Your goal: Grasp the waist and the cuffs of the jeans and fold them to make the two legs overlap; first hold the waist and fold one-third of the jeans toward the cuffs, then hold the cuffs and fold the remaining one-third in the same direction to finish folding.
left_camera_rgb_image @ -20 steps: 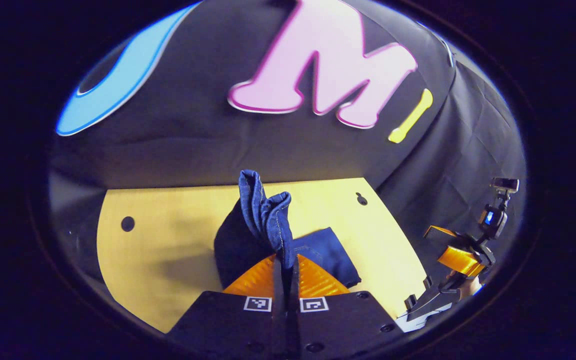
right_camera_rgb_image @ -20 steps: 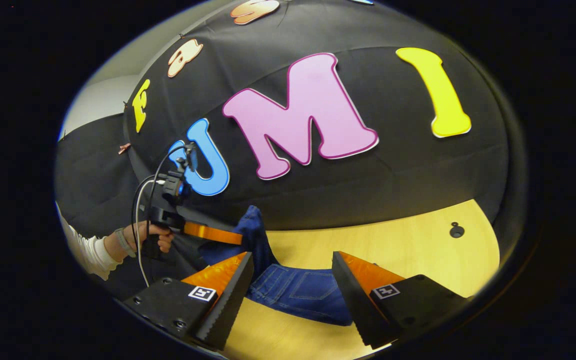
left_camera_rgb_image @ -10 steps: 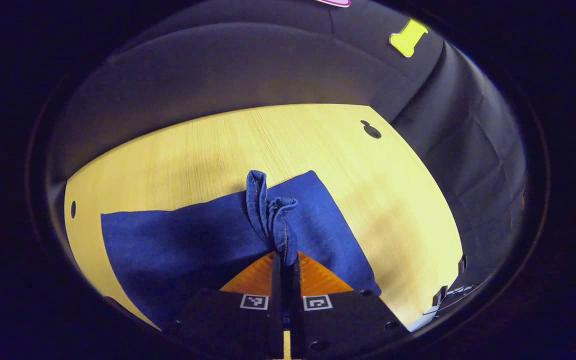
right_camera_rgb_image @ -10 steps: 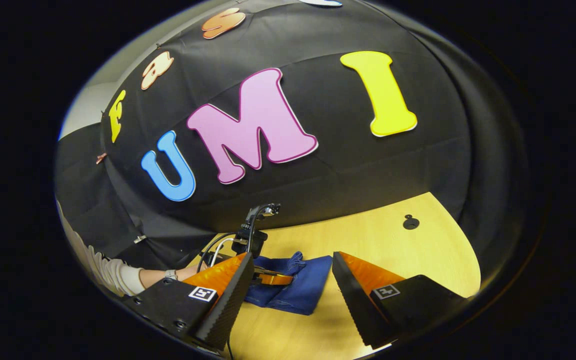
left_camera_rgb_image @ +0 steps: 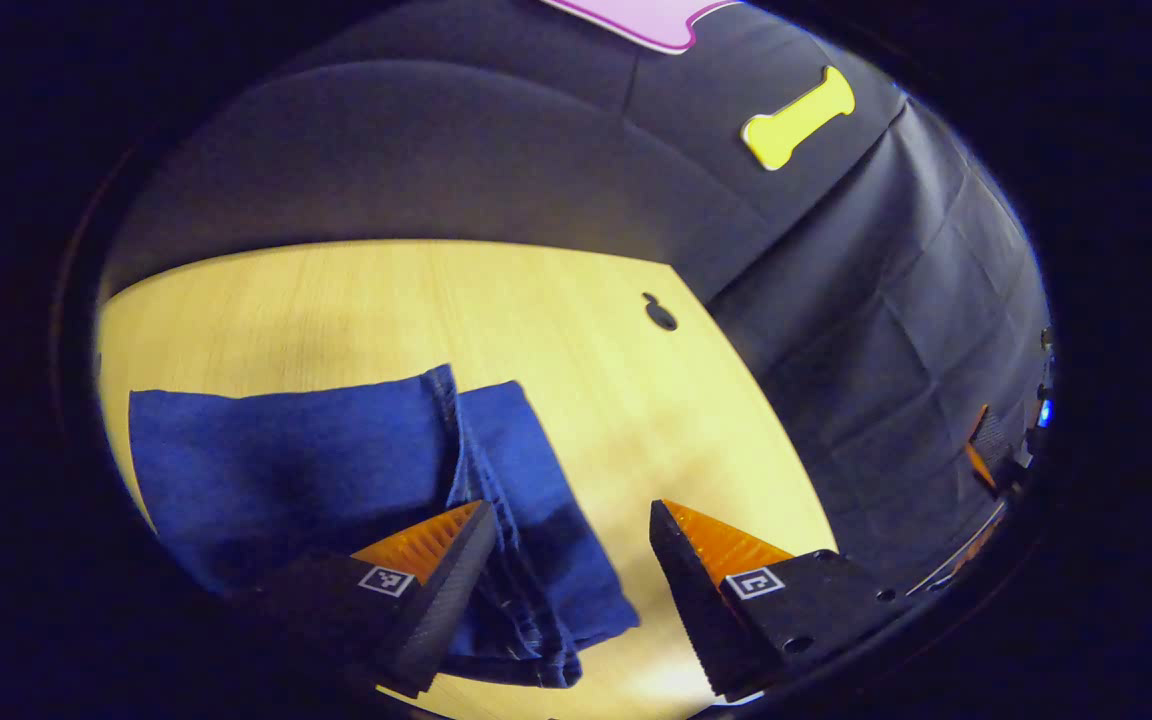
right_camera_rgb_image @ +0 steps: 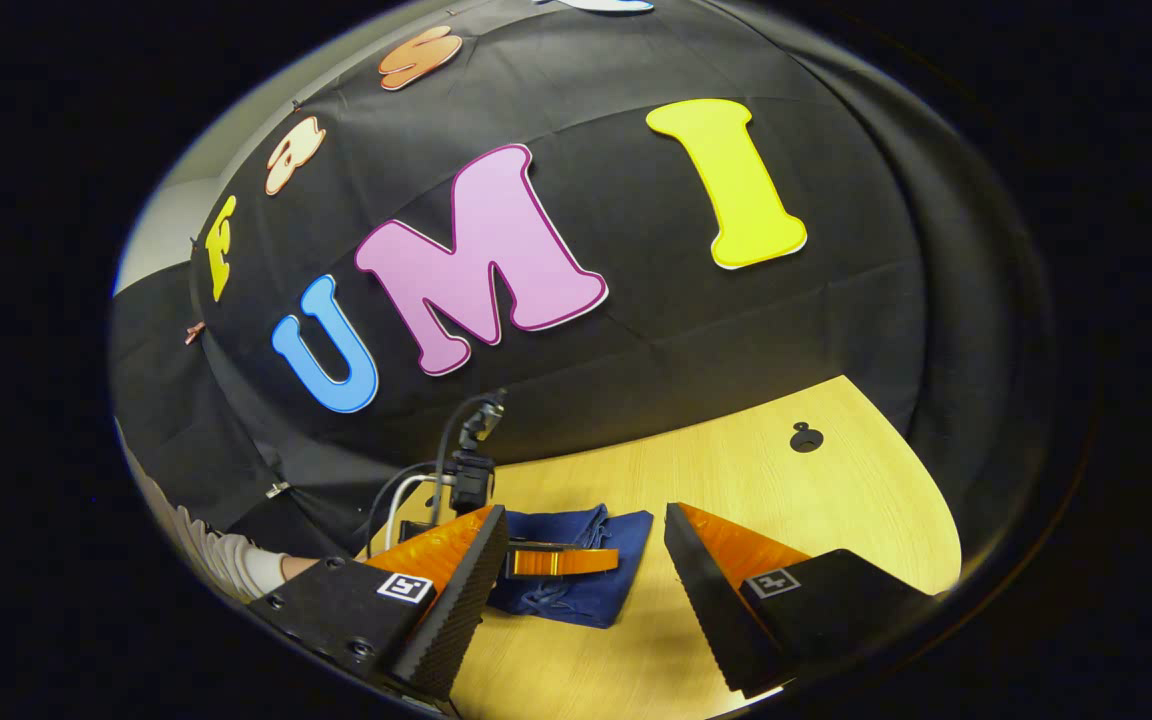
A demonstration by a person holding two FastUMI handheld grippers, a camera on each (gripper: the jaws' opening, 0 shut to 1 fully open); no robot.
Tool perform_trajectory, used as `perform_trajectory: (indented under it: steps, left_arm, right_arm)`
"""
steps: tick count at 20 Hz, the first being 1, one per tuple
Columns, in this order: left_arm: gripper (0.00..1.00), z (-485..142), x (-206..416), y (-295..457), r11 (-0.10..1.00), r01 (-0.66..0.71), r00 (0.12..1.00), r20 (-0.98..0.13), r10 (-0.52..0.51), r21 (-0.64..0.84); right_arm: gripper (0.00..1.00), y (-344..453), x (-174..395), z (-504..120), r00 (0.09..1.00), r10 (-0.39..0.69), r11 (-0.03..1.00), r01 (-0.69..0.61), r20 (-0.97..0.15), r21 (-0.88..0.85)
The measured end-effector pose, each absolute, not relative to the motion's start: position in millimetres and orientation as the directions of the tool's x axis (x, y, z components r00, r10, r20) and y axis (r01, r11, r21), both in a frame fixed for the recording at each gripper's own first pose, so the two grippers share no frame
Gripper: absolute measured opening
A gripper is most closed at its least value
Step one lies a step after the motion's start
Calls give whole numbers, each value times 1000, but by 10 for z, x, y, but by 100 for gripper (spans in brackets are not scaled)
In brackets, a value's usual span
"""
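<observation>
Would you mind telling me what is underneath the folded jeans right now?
The jeans lie folded flat on the wooden table, which shows bare around them. The layers cover whatever part of the table, or anything else, sits beneath them.

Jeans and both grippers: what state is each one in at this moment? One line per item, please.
jeans: folded into a compact stack, lying flat on the table, gripped by nothing.
left gripper: open, fingers spread over the near edge of the jeans, not pinching the cloth.
right gripper: open, held off to the side of the jeans, holding nothing.
</observation>
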State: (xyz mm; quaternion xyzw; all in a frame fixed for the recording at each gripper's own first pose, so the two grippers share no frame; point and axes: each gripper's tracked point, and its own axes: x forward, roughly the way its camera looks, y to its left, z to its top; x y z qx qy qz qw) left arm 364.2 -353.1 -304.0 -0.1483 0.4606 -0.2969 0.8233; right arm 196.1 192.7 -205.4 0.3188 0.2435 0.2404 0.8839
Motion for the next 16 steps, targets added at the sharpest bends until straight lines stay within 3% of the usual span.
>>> perform_trajectory:
  steps: [4, 8, 9, 10, 16]
  left_arm:
    - [97, -2249, 3507, -3388, 776, 464, 530, -568, -630, -427]
    - [97, -1410, 3085, -2947, 817, 460, 682, -451, -576, -347]
    - [97, -1223, 2932, -2814, 835, 444, 723, -421, -548, -325]
    - [97, -1046, 2758, -2651, 855, 424, 761, -395, -515, -299]
    - [96, -285, 1365, -1556, 967, 214, 926, -287, -246, -139]
  right_arm:
    - [96, 1900, 1798, -1795, 790, 563, 692, -290, -243, 661]
    - [96, 1837, 1513, -1383, 825, 531, 723, -320, -197, 612]
    - [100, 1829, 1416, -1275, 832, 523, 735, -331, -184, 592]
    - [96, 1824, 1299, -1158, 838, 517, 747, -343, -174, 570]
    - [96, 1656, 489, -512, 878, 448, 835, -344, -167, 429]
